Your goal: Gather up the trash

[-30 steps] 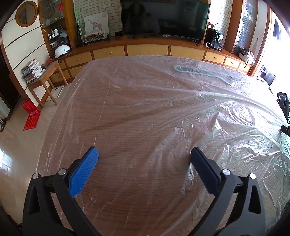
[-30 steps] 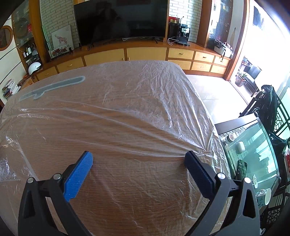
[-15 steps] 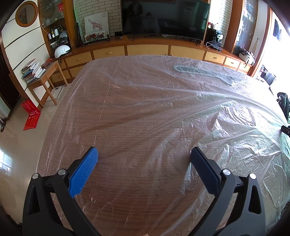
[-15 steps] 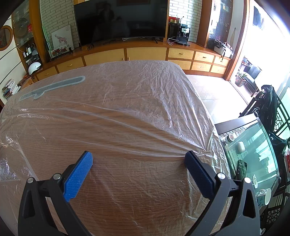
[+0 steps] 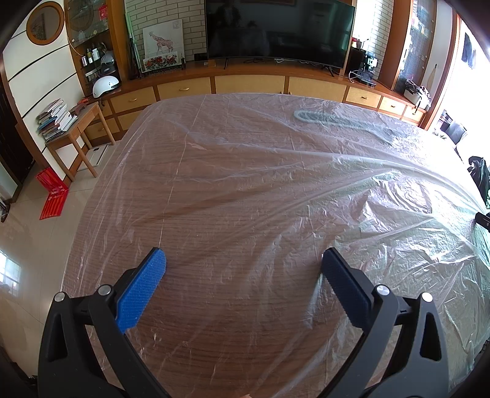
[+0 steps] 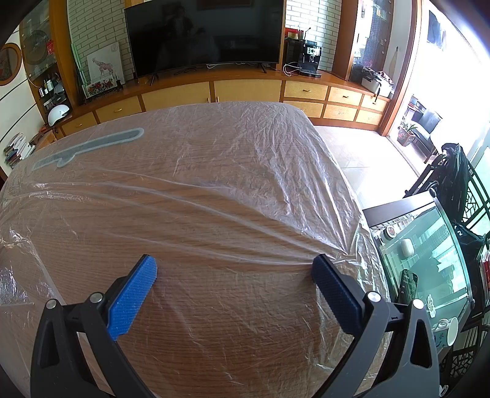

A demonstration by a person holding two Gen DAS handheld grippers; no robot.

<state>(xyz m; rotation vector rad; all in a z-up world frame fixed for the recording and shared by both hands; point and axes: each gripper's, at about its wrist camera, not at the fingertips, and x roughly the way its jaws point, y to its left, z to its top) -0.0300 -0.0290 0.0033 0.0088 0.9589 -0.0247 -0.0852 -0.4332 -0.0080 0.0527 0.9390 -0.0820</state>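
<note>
L claw [image 5: 243,268]: released, jaws wide apart, nothing between, hung just over the film.
R claw [image 6: 234,272]: released too, empty, near table's right edge.
Film [image 5: 275,183]: clear plastic, wrinkled, lay over whole wood table [image 6: 214,352].
Grey strip [image 5: 337,121]: under film, far side.
TV [image 5: 275,27]: on cabinet behind.
</note>
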